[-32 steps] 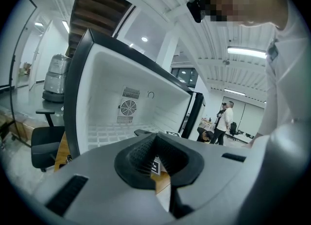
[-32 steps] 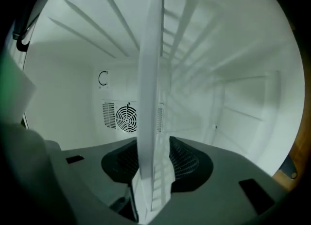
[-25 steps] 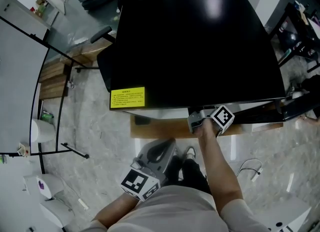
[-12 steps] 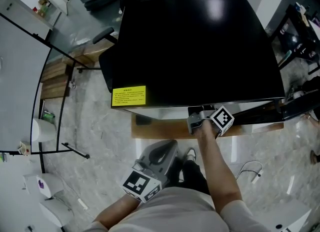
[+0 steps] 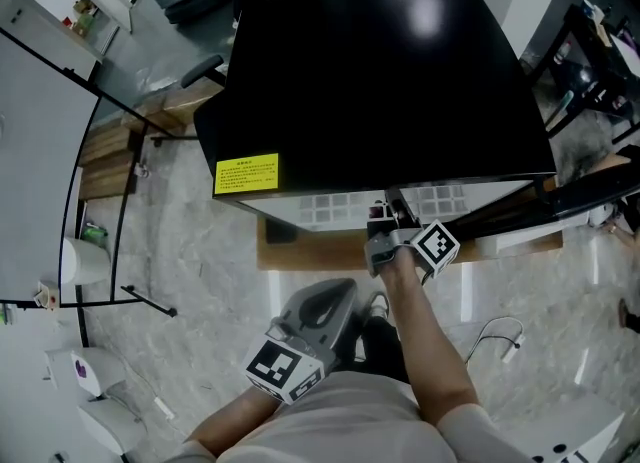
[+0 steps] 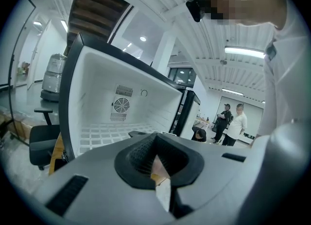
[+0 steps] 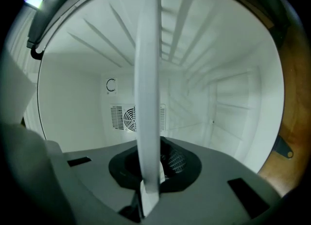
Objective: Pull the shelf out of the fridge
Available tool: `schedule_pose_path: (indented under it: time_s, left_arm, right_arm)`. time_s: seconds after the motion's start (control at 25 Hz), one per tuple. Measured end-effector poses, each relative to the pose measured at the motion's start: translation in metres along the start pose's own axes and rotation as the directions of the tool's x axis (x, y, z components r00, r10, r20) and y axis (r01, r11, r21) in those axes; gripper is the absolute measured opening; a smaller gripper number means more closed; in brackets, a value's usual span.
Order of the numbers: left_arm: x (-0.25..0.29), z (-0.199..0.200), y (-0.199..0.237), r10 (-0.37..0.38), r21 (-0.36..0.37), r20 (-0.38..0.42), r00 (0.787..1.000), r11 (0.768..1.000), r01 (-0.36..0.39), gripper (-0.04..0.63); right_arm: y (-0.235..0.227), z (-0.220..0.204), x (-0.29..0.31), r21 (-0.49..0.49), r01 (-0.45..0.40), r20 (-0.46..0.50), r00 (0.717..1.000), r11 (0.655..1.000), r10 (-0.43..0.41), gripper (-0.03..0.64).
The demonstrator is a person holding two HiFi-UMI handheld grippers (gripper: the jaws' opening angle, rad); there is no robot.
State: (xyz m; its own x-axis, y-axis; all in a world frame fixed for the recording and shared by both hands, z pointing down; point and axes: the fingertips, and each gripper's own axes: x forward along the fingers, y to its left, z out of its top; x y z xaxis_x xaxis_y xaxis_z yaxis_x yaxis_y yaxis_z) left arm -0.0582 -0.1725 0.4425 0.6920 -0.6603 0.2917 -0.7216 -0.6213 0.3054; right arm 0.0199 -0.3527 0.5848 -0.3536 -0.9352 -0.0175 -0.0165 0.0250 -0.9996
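Note:
The black fridge (image 5: 380,81) stands open toward me. Its white grid shelf (image 5: 330,208) sticks out a little past the front edge. My right gripper (image 5: 388,231) is shut on the shelf's front edge. In the right gripper view the white shelf bar (image 7: 148,73) runs upright between the jaws of that gripper (image 7: 150,190), with the white fridge interior and rear fan behind it. My left gripper (image 5: 312,313) hangs low by my body, away from the fridge, jaws together with nothing held. From the left gripper (image 6: 158,170) I see the open fridge cavity (image 6: 121,107).
The fridge stands on a wooden board (image 5: 310,253). Its door (image 5: 520,213) stands open to the right. A yellow label (image 5: 248,172) marks the fridge top. An office chair (image 5: 205,66) is at the left, a white cable (image 5: 500,336) lies on the floor, and two people (image 6: 233,122) stand far off.
The right gripper has drawn back toward me, and the white grid shelf now shows past the fridge's front edge. The left gripper has stayed put.

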Motion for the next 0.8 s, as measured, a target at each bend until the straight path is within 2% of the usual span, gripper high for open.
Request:
schedule_pose_path:
  time_s: [0.52,0.8]
  left_arm:
    - [-0.018,-0.016,-0.038,0.022,-0.003,0.021,1.000,1.000,-0.022,0.005]
    - [-0.029,-0.013,-0.046,0.020,0.007,0.019,1.000,1.000,-0.021,0.004]
  right_arm:
    - [-0.002,-0.017,-0.046,0.003,0.016,-0.025,1.000,1.000,-0.016,0.040]
    - [0.002,-0.018,-0.052,0.011,0.015,-0.025,1.000,1.000,-0.014,0.040]
